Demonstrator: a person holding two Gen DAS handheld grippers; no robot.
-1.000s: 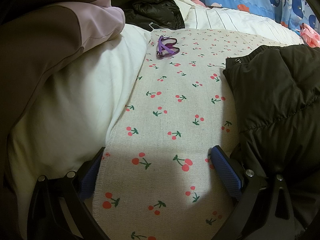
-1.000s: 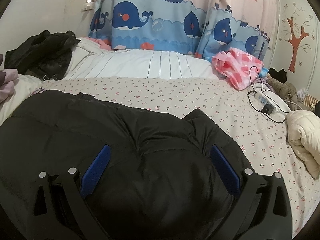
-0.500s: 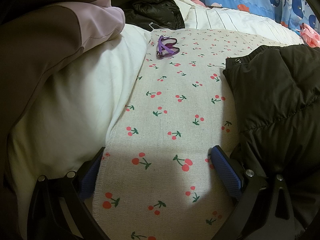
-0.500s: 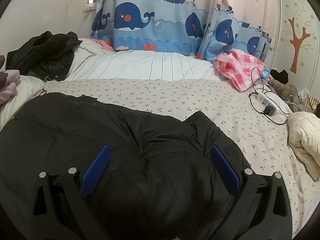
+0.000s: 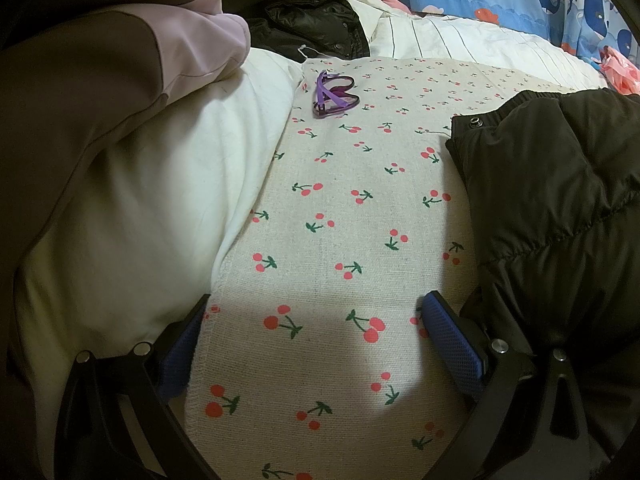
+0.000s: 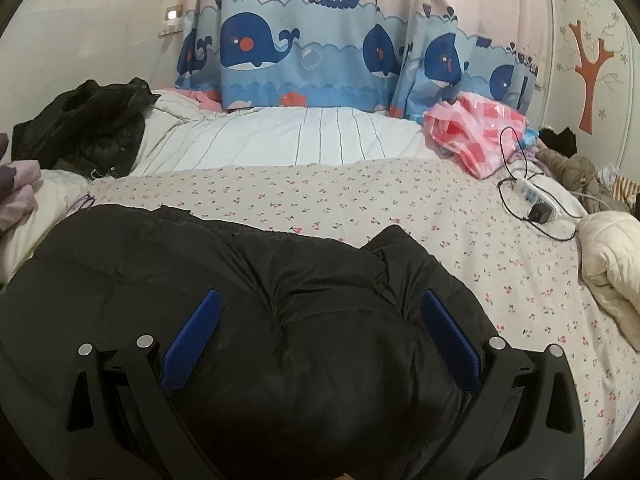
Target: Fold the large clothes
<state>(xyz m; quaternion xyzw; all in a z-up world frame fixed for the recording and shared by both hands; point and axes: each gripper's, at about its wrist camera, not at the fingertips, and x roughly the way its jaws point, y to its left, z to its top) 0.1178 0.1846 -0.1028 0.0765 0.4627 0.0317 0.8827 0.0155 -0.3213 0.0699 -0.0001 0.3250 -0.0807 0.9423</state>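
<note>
jacket (image 6: pixel 248 280) on bed sheet (image 6: pixel 400 200), pillow (image 5: pixel 152 208) to its left

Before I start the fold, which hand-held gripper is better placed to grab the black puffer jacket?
Right: the right hand-held gripper hangs open over the black puffer jacket; the left hand-held gripper faces the cherry-print sheet.

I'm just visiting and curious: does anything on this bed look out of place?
Yes: purple glasses lie loose on the cherry-print sheet, near the black puffer jacket being folded. A power strip with a plugged-in charger also sits on the bedding.
</note>
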